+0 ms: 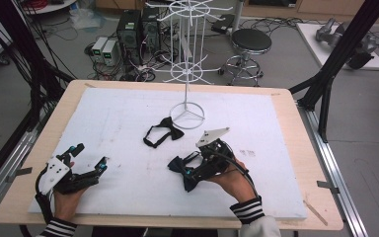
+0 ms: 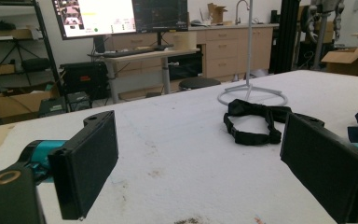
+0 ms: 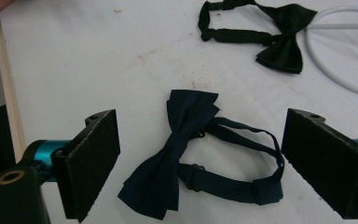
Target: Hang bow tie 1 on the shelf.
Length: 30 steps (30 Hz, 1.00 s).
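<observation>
A navy bow tie [image 3: 177,154] with its strap looped lies flat on the white board, straight ahead of my right gripper [image 3: 200,163], whose jaws stand wide open on either side of it. From above, that navy bow tie [image 1: 181,170] sits just left of the right gripper [image 1: 193,173]. A black bow tie [image 1: 162,132] lies farther back, near the ring foot of the white wire stand [image 1: 187,114]. My left gripper [image 1: 90,157] rests open at the front left with nothing between its jaws; the black bow tie [image 2: 256,122] lies well ahead of it.
The white wire display stand [image 1: 188,49] rises tall from the board's [image 1: 128,113] back middle, with hooked arms spreading overhead. The wooden table edge [image 1: 19,163] runs along the left. Black frame posts, computers and a stool stand beyond the table.
</observation>
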Tool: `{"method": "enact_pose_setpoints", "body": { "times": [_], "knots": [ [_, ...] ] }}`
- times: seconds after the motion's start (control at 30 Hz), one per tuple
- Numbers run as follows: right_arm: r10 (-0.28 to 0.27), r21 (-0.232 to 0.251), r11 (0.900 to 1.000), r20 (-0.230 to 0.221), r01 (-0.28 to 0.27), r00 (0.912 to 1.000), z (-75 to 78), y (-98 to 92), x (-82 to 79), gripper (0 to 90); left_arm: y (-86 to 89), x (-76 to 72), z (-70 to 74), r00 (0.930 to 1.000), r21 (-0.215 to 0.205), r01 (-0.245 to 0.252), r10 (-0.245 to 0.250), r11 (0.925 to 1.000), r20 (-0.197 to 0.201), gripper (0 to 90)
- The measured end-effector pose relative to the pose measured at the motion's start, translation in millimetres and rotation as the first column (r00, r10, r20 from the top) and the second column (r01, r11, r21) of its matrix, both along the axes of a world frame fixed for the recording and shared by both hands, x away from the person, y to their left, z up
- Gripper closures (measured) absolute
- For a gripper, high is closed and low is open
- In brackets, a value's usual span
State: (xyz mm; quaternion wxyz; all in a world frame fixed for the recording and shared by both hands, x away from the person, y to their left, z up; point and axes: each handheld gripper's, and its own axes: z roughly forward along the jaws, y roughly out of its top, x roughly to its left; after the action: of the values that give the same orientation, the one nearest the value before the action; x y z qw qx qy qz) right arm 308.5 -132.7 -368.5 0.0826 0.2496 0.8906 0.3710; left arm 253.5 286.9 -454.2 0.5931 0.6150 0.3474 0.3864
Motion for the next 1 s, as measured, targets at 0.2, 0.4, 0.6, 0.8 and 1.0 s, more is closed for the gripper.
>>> {"method": "enact_pose_setpoints", "body": {
  "times": [0.2,0.4,0.6,0.8,1.0],
  "knots": [
    [0.037,-0.038,0.999,-0.042,-0.039,0.9984,-6.0,12.0,3.9,10.8,0.0,-0.1,-0.1,1.0000,-0.002,-0.001,0.001,1.0000,0.000,11.5],
    [0.043,-0.100,0.994,-0.072,-0.050,0.9965,-14.3,23.2,8.0,10.9,0.0,-0.1,0.0,1.0000,0.000,0.001,-0.001,1.0000,0.000,11.5],
    [0.057,-0.147,0.986,-0.119,-0.074,0.9913,-24.6,33.4,10.3,11.2,0.0,-0.1,-0.1,1.0000,-0.002,0.000,0.000,1.0000,0.001,11.5],
    [0.060,-0.172,0.982,-0.139,-0.083,0.9885,-29.9,37.5,11.4,16.4,0.1,-0.1,0.0,1.0000,0.000,0.001,-0.001,1.0000,0.001,11.5],
    [0.044,-0.219,0.973,-0.163,-0.079,0.9857,-35.9,41.0,14.5,20.4,0.1,-0.2,0.0,1.0000,0.001,0.001,-0.001,1.0000,0.002,11.5]
  ]
}}
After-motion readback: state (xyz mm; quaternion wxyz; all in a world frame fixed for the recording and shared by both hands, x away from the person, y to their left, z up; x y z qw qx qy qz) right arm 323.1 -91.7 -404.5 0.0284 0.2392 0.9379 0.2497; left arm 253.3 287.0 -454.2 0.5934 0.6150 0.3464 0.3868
